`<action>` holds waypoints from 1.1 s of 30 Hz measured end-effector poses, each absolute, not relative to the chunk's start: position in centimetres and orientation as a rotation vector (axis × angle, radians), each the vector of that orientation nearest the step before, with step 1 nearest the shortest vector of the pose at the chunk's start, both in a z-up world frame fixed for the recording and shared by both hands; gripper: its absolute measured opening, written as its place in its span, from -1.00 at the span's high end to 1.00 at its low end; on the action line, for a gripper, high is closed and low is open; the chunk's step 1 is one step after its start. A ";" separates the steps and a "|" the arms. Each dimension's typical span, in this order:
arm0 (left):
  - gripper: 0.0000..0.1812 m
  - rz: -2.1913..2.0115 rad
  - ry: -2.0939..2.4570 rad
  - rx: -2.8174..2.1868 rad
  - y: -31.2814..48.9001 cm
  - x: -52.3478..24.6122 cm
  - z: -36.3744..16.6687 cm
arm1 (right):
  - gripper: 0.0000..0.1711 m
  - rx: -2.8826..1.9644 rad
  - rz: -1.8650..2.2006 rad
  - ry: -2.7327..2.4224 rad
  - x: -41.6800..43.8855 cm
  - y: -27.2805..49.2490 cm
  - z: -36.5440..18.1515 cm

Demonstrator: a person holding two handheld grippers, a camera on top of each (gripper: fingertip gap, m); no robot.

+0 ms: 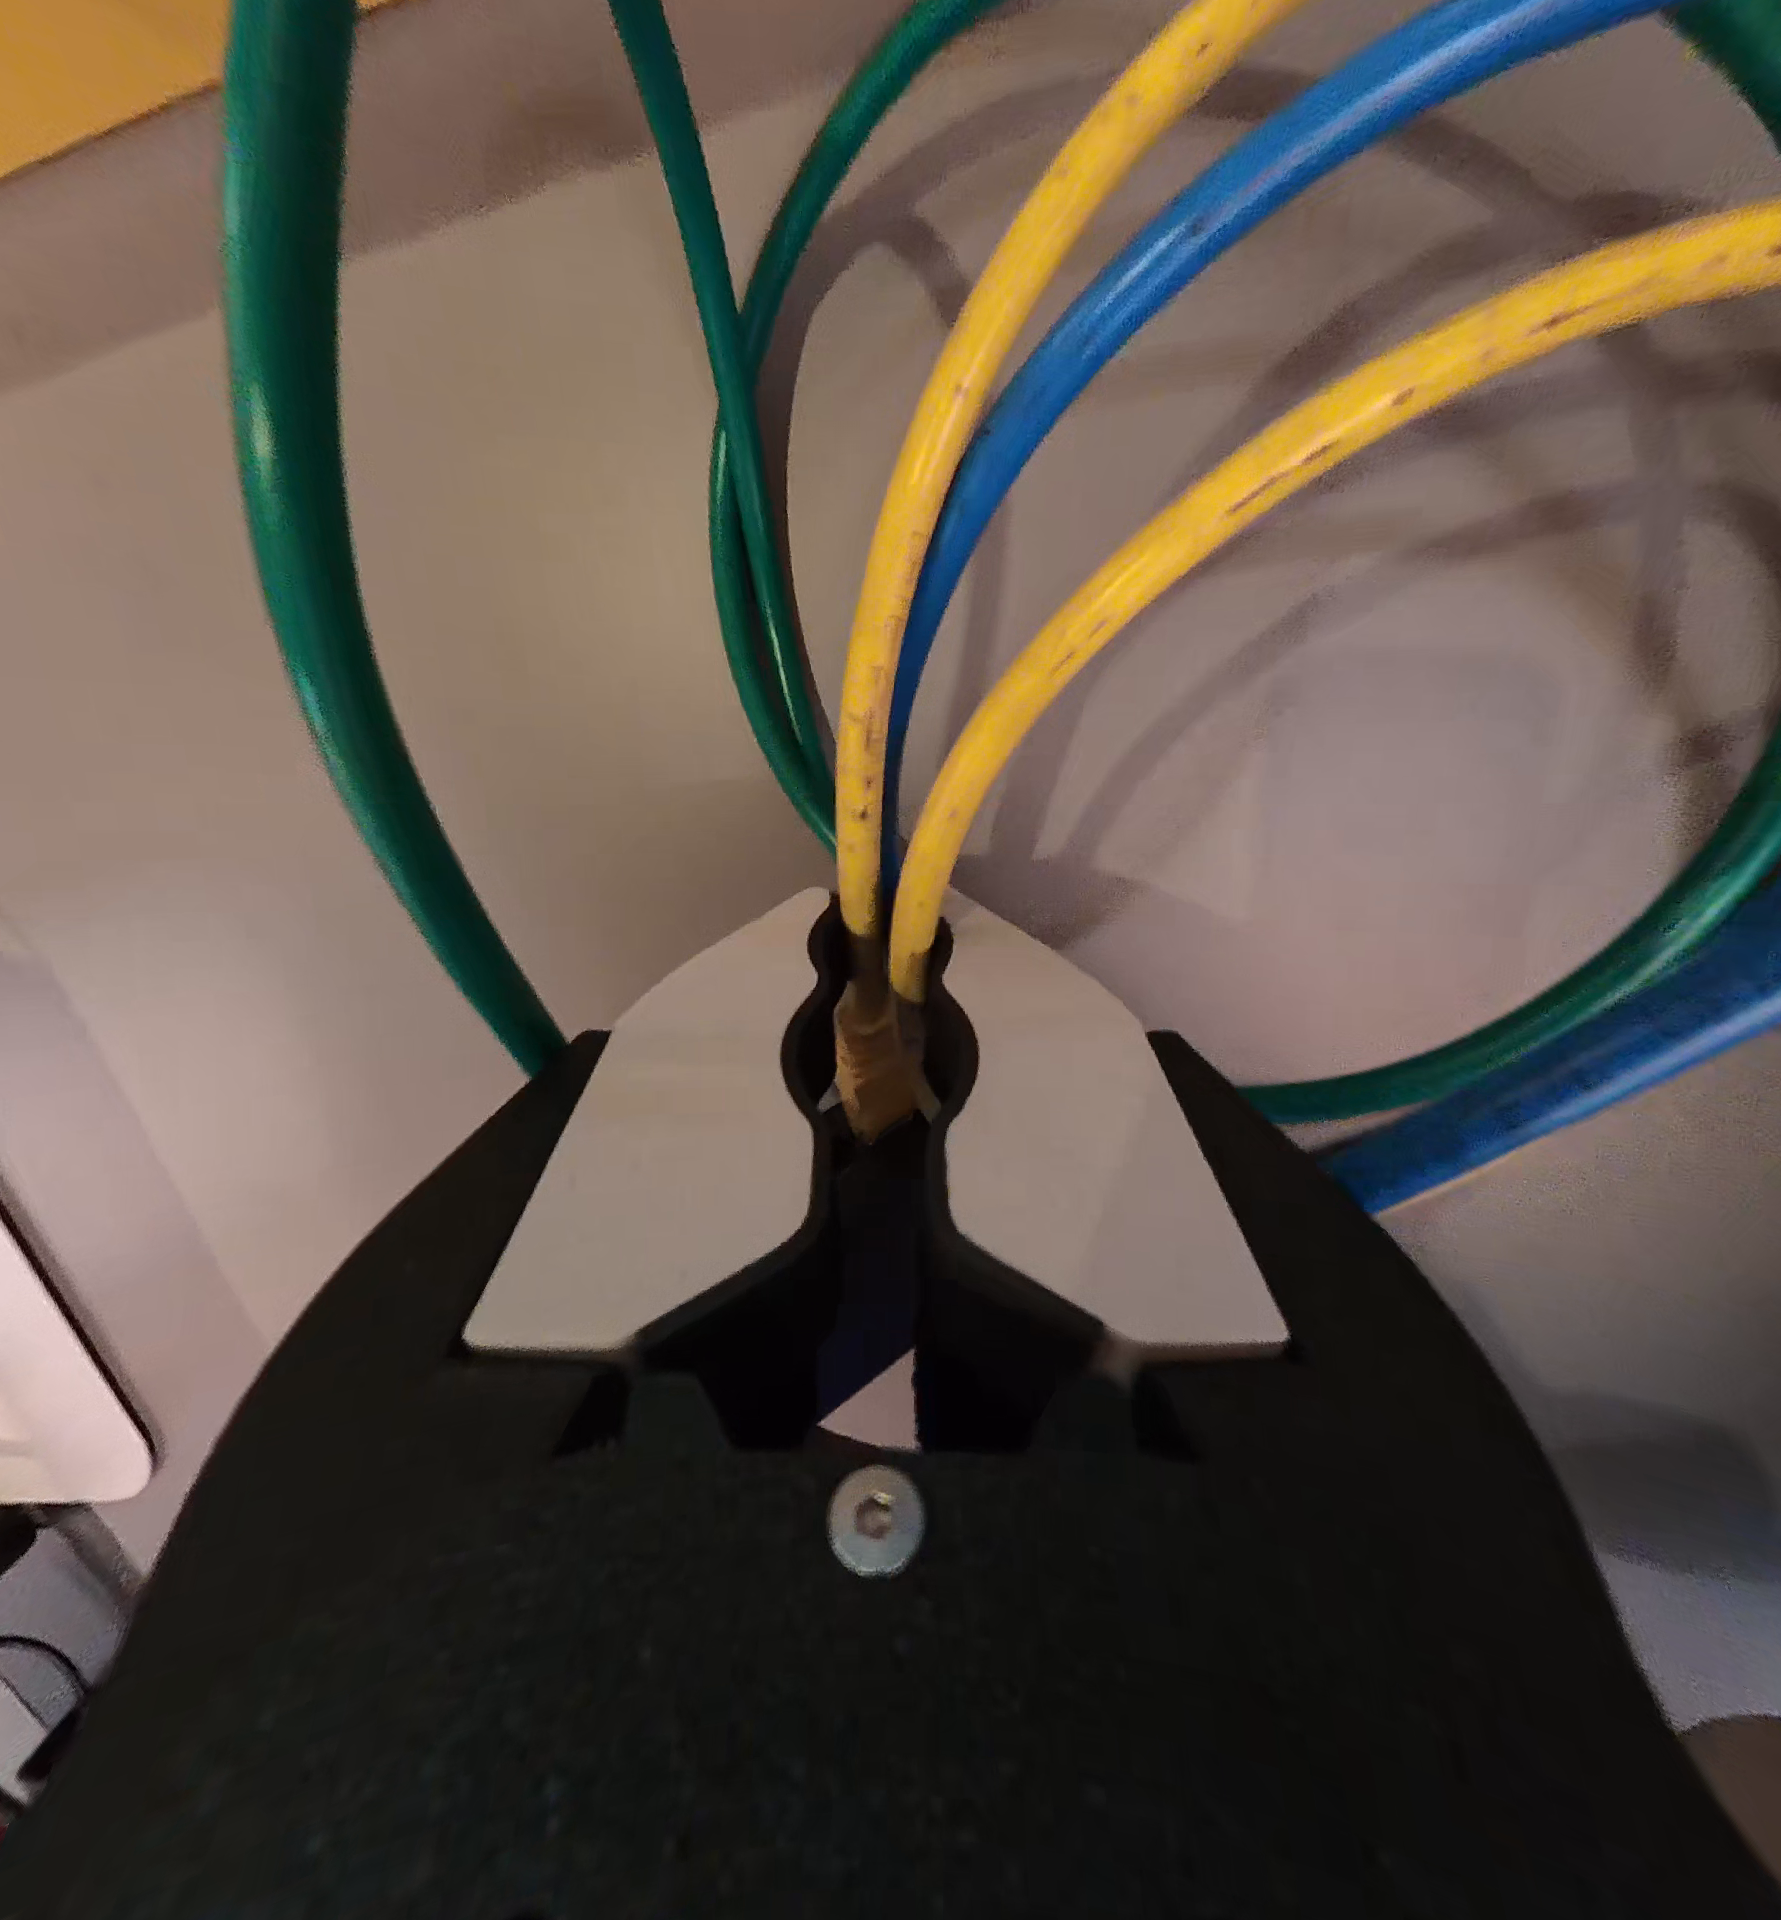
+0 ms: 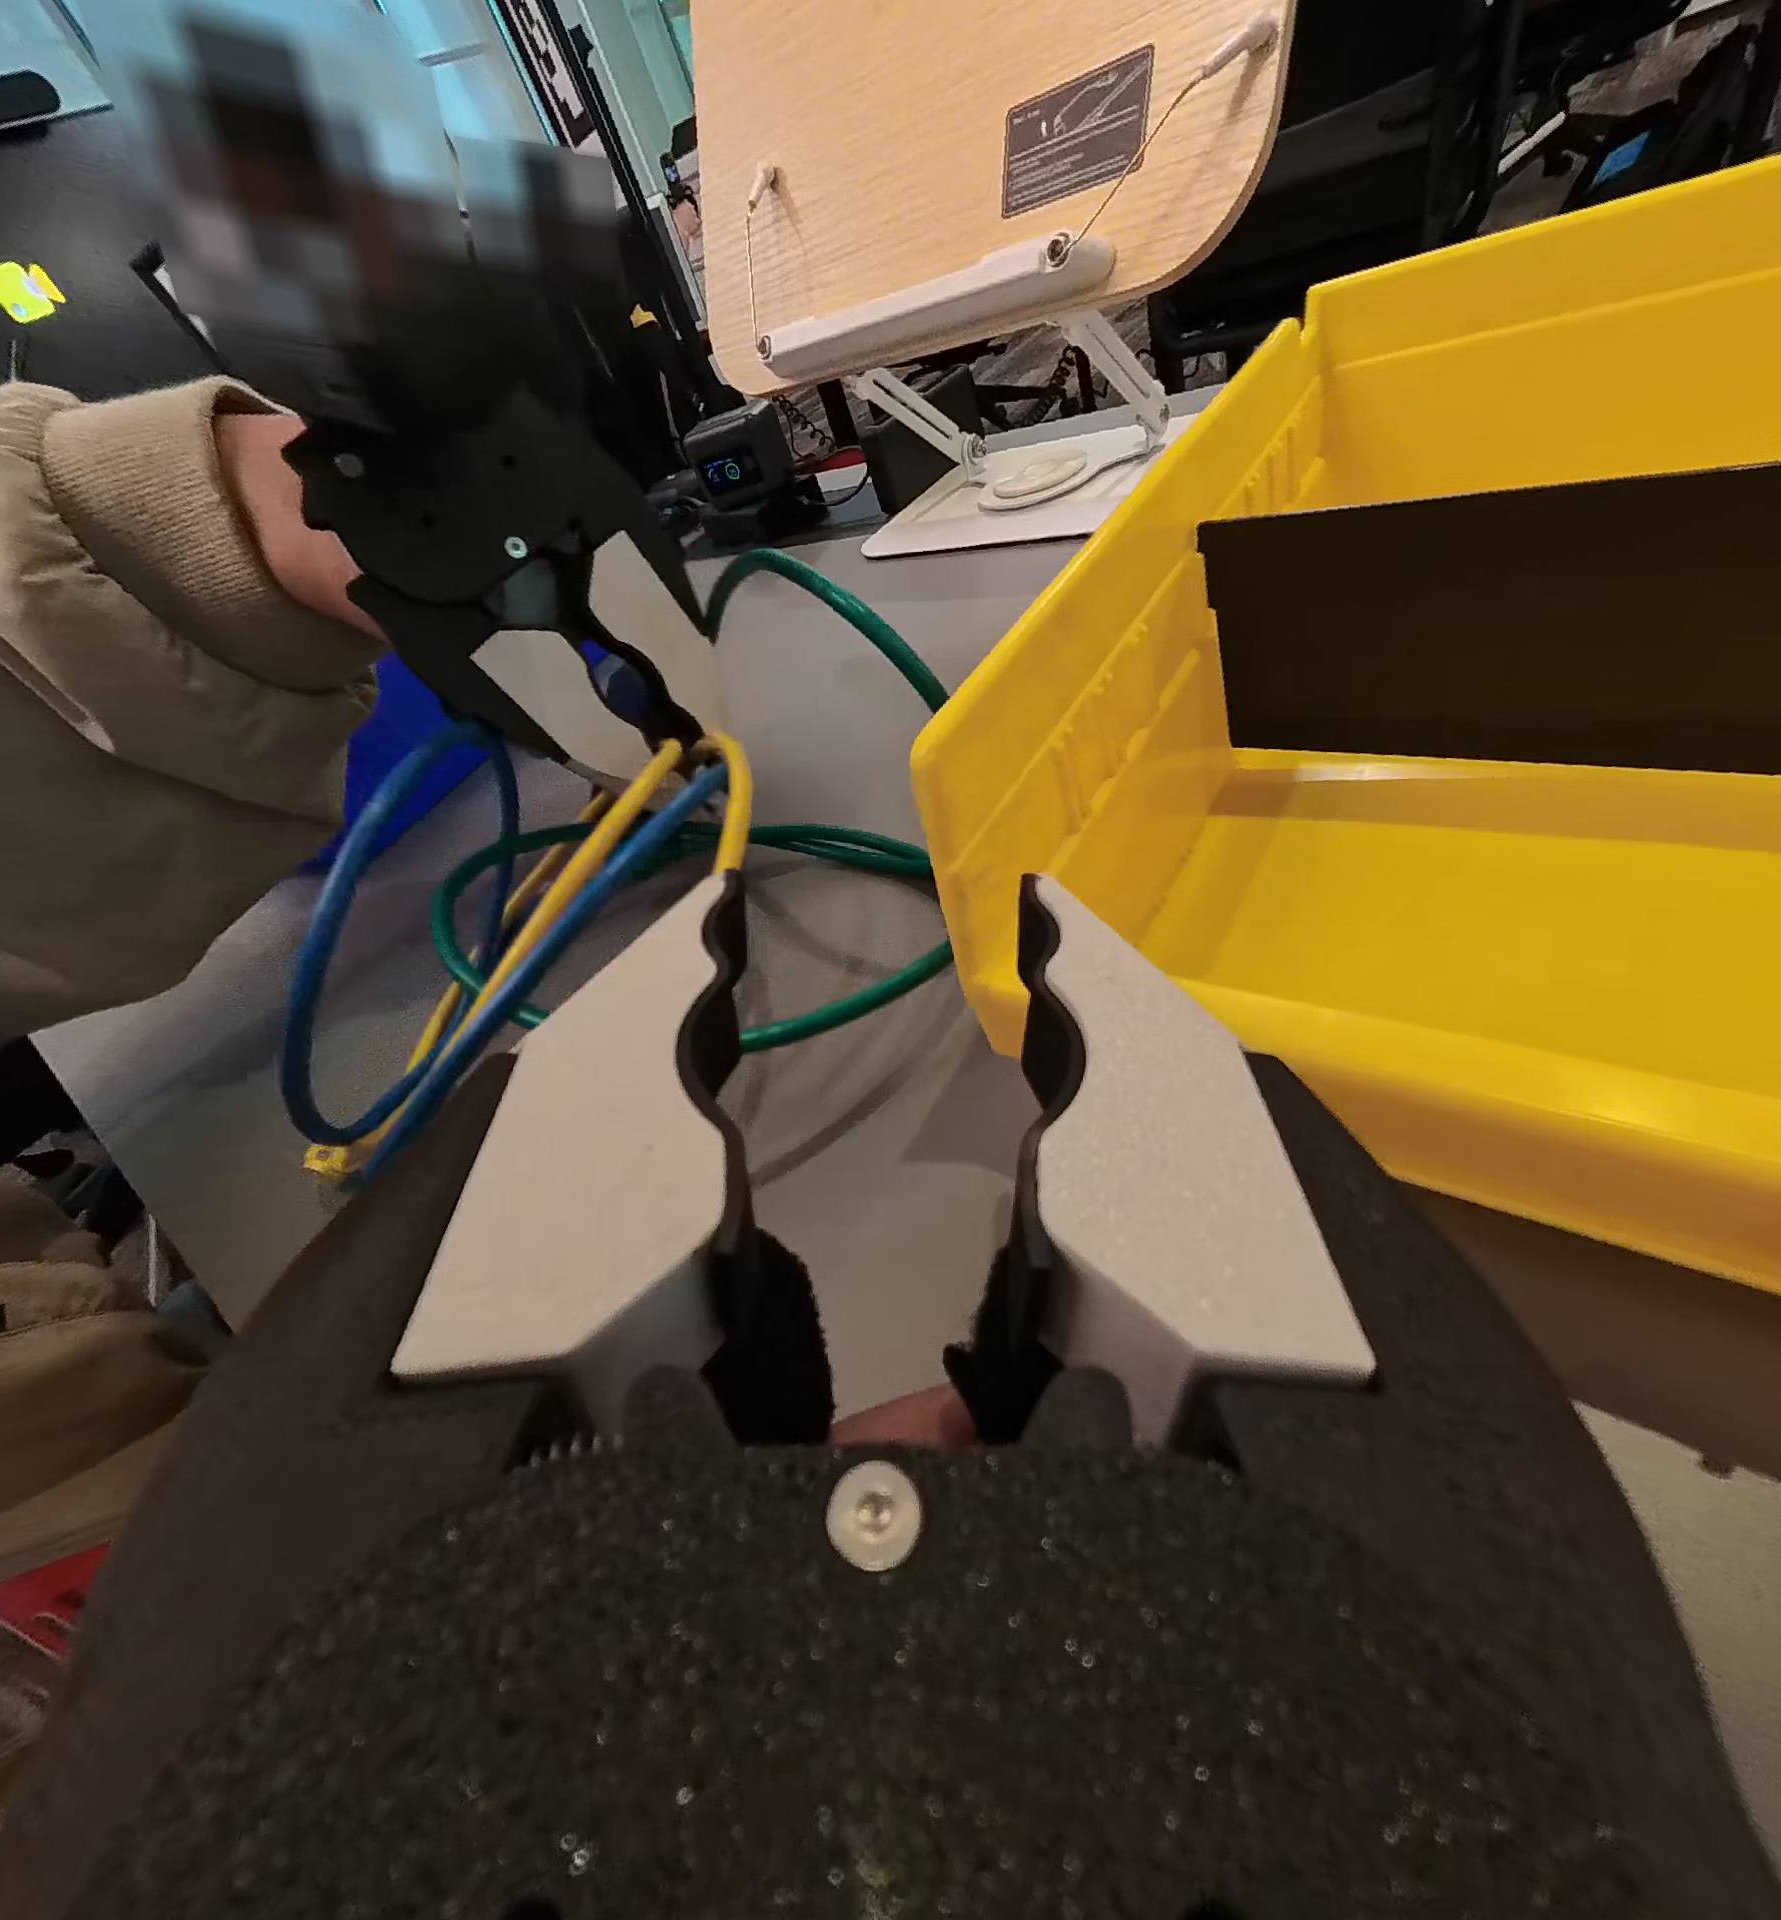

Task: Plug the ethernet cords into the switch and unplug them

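left gripper [image 1: 881,997]: fingers pinch yellow cord [image 1: 870,727], blue cord [image 1: 1021,416] alongside | right gripper [image 2: 881,997]: fingers wide, empty | cords loop over tabletop [image 2: 844,727], bin [image 2: 1073,831] at 3 o'clock | light, floppy, springy; likely best gripped near plug | switch unseen

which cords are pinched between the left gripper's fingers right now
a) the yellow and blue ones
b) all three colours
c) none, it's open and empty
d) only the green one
a: the left gripper is shut on the yellow cord and the blue cord, which runs down between its fingers, while the green cord loops free beside it on the table.
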State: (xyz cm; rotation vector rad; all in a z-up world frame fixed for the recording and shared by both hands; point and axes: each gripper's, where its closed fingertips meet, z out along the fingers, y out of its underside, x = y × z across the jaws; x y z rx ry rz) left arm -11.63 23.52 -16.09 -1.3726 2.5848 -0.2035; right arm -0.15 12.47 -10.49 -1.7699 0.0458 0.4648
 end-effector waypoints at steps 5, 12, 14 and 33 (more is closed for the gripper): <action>0.87 -0.196 2.566 -1.322 23.2 -10.4 -16.5 | 0.39 -1.774 0.466 0.047 -0.1 12.5 -10.6; 0.85 -0.201 2.560 -1.347 23.2 -9.5 -17.6 | 0.39 -1.787 0.481 0.041 -0.4 12.6 -10.9; 0.84 -0.202 2.571 -1.364 23.1 -9.4 -18.0 | 0.39 -1.793 0.479 0.029 -0.7 12.7 -11.0; 0.63 -0.416 2.200 -1.697 28.4 -12.9 -13.7 | 0.38 -1.819 0.502 0.014 -1.0 12.4 -11.5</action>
